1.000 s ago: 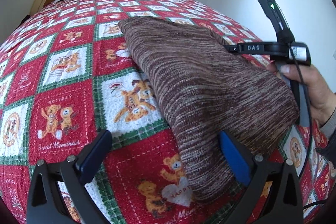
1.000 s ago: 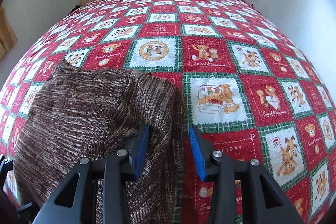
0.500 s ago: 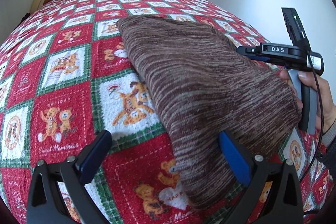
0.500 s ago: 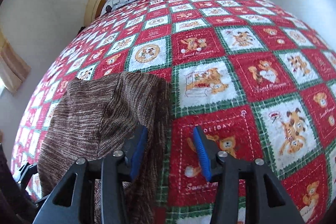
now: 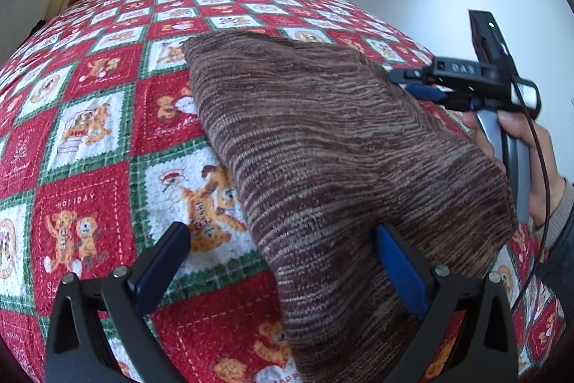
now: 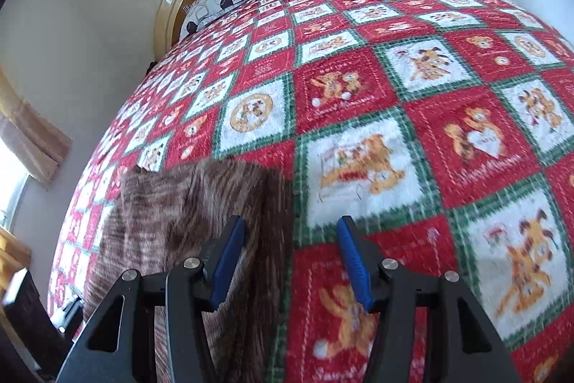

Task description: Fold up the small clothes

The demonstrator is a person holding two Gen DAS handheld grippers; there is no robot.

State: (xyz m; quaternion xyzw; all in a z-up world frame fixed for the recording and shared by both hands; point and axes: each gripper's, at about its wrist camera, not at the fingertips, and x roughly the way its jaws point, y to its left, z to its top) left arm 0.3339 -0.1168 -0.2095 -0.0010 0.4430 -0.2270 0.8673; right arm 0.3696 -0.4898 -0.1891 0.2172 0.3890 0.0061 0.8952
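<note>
On the bed's quilt (image 5: 89, 139) lies the brown knit garment (image 5: 323, 146), already doubled over into a thick, roughly rectangular pad with a rounded fold along the edge nearest your right hand. Expect it to handle as soft and limp, light for its bulk, and stretchy: the loose knit should sag and slide open if you lift it by 1 layer only. Its fuzzy surface ought to give the pads good friction, so slipping is a small worry; dragging on the plush quilt is the likelier nuisance. Take hold at a corner or along an edge, pinching all layers together, and use 2 corners of the same side if you fold again. Your left tool (image 5: 283, 261) stands wide open, 1 finger over the quilt and the other resting against the near end of the garment, pinching nothing. Your right tool (image 6: 290, 250) is open too, straddling the garment's side edge without gripping it.
</note>
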